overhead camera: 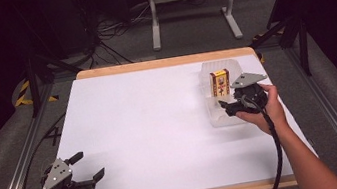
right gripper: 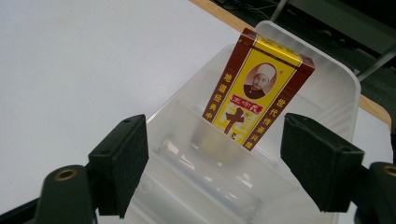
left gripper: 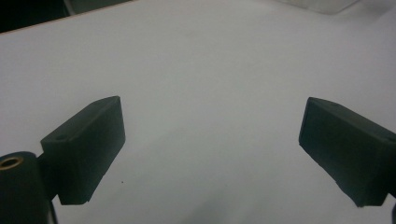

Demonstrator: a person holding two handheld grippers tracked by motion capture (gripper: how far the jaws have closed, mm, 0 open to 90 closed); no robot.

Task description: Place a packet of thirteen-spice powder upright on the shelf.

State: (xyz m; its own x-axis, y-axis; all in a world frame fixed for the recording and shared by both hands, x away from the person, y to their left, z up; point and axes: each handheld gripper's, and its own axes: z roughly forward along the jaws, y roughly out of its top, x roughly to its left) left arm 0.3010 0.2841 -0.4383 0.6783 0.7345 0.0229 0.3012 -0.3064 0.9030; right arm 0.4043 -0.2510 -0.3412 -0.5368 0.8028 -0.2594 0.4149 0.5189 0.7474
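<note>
High view: a clear tub (overhead camera: pixel 214 116) sits at the right of the white table (overhead camera: pixel 151 127), with a red and yellow box (overhead camera: pixel 220 83) standing upright inside. Just below the box, the right gripper (overhead camera: pixel 224 108) hangs over the tub, jaws spread wide and empty. At lower left, the left gripper (overhead camera: pixel 88 166) rests over bare table, jaws wide apart, holding nothing.

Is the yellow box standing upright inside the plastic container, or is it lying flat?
Upright: the box stands on end in the container.
</note>
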